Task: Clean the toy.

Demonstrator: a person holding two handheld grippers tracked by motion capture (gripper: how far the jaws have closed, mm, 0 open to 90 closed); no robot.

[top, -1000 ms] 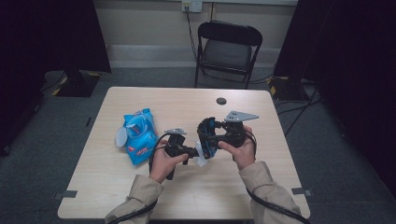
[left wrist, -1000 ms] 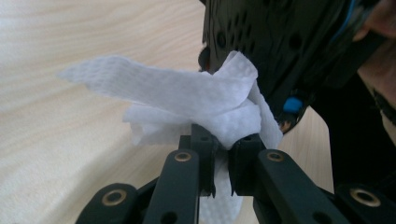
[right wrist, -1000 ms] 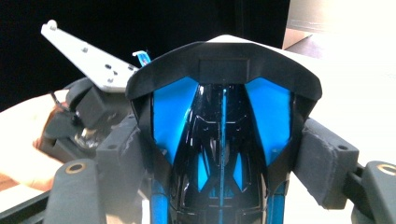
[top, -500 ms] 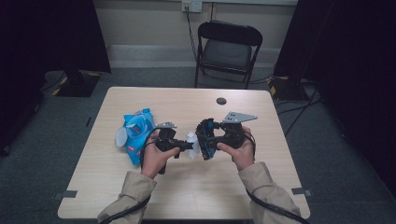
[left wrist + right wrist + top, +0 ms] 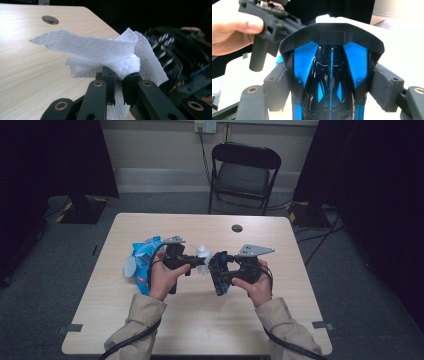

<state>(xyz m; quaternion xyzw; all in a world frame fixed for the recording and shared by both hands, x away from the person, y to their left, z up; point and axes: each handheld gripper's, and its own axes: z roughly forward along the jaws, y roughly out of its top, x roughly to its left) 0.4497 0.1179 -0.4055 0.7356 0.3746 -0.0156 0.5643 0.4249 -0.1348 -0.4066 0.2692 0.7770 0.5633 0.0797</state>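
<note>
The left gripper (image 5: 199,262) has been lifting up, pinching the white wipe (image 5: 105,53) against the toy car (image 5: 331,72). The right gripper (image 5: 220,272) is squeezing that black and blue toy car above the table (image 5: 200,320).

Room dim, corners black; light falls from overhead onto the pale table (image 5: 200,320); high view soft, grainy; left gripper view sharp on the white wipe (image 5: 100,52), background blurred; right gripper view overexposed, glare on the glossy blue-black toy (image 5: 330,72).
</note>
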